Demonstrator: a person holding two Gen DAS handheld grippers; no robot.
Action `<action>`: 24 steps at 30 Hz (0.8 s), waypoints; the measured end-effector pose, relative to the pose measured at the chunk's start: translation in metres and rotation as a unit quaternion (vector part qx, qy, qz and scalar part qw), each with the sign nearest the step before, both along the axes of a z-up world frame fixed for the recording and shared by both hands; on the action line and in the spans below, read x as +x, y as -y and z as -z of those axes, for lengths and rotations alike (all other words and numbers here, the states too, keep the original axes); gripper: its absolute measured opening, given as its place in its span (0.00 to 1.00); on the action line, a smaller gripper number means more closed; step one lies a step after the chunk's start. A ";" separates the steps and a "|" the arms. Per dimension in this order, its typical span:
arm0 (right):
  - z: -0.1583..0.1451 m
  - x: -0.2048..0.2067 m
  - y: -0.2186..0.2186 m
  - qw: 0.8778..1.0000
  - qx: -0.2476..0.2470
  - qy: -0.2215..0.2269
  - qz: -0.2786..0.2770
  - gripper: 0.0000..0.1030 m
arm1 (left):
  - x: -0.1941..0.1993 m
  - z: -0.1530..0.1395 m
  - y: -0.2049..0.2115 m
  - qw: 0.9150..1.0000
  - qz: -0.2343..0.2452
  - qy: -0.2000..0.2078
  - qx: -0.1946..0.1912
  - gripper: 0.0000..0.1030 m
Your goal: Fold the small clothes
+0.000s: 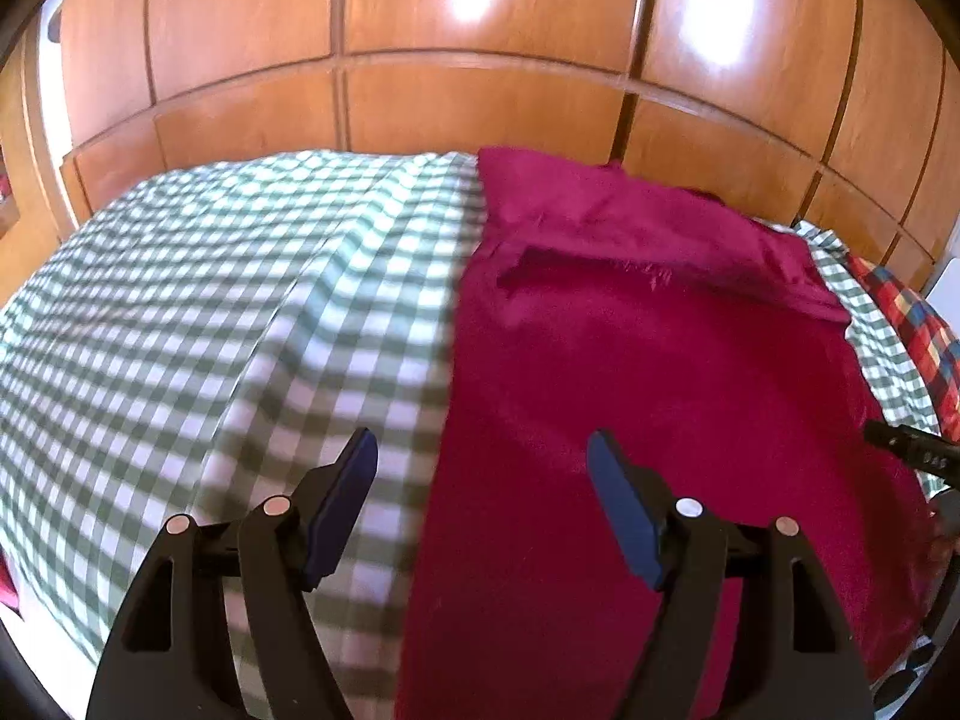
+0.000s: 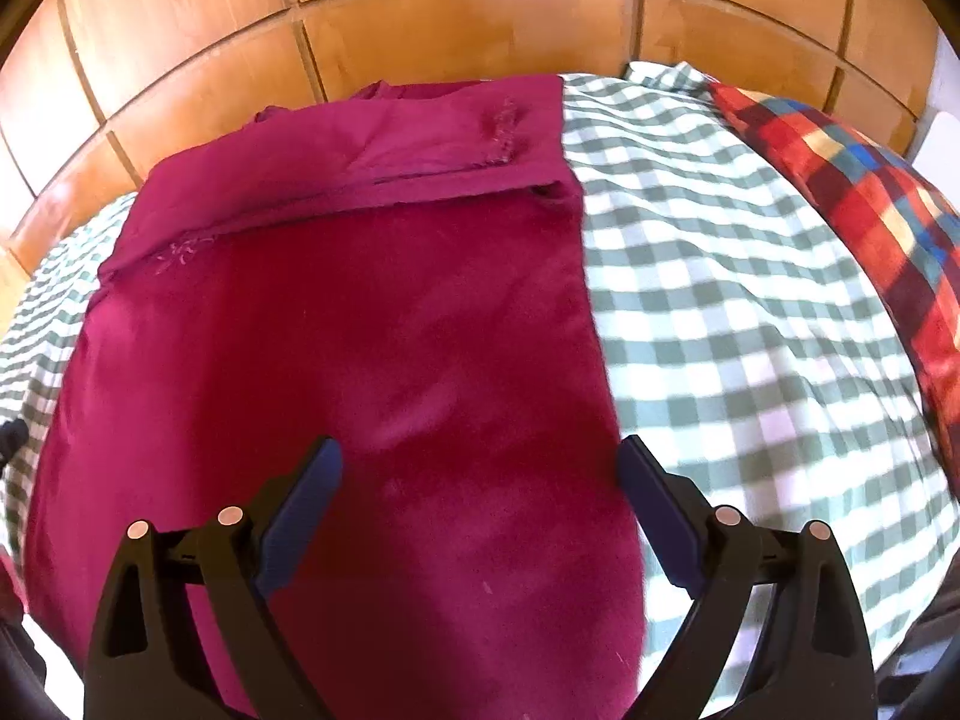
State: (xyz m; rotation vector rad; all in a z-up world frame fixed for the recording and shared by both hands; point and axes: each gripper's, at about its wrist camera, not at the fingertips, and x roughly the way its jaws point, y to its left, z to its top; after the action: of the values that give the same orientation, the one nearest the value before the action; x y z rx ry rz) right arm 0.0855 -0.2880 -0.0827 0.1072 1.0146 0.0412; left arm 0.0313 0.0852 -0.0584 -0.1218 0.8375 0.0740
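Lying flat on the checked sheet (image 1: 210, 300), the garment (image 1: 630, 360) has its far end folded back toward the wooden panels (image 1: 480, 102). Only the right view shows faint embroidery on that fold and a full plaid pillow (image 2: 852, 180) right of the garment. Left gripper (image 1: 483, 450) straddles the garment's left edge, right gripper (image 2: 480, 456) its right edge; both gape wide, holding nothing.

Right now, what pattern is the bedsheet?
Green-and-white check bedsheet, clearest in the right wrist view.
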 end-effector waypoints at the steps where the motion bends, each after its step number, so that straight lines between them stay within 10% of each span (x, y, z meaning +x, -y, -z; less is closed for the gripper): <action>1: 0.002 -0.005 0.004 1.000 0.004 -0.004 0.005 0.89 | -0.004 0.002 -0.002 1.000 -0.002 -0.003 -0.002 0.70; 9: 0.012 -0.051 0.035 0.998 0.054 -0.015 0.029 0.89 | -0.042 0.022 -0.025 0.998 -0.004 -0.039 -0.046 0.67; 15: 0.010 -0.090 0.023 0.998 0.049 -0.029 -0.020 0.83 | -0.075 0.027 -0.028 0.994 0.016 -0.050 -0.096 0.39; 24: 0.000 -0.124 -0.002 0.995 0.041 -0.036 -0.080 0.18 | -0.088 0.029 -0.016 0.990 0.051 -0.061 -0.115 0.07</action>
State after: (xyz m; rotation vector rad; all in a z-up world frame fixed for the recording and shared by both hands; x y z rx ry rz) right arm -0.0381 -0.2865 -0.0824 0.1022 1.0928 0.2253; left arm -0.0570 0.1008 -0.0876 -0.2939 0.9722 -0.1128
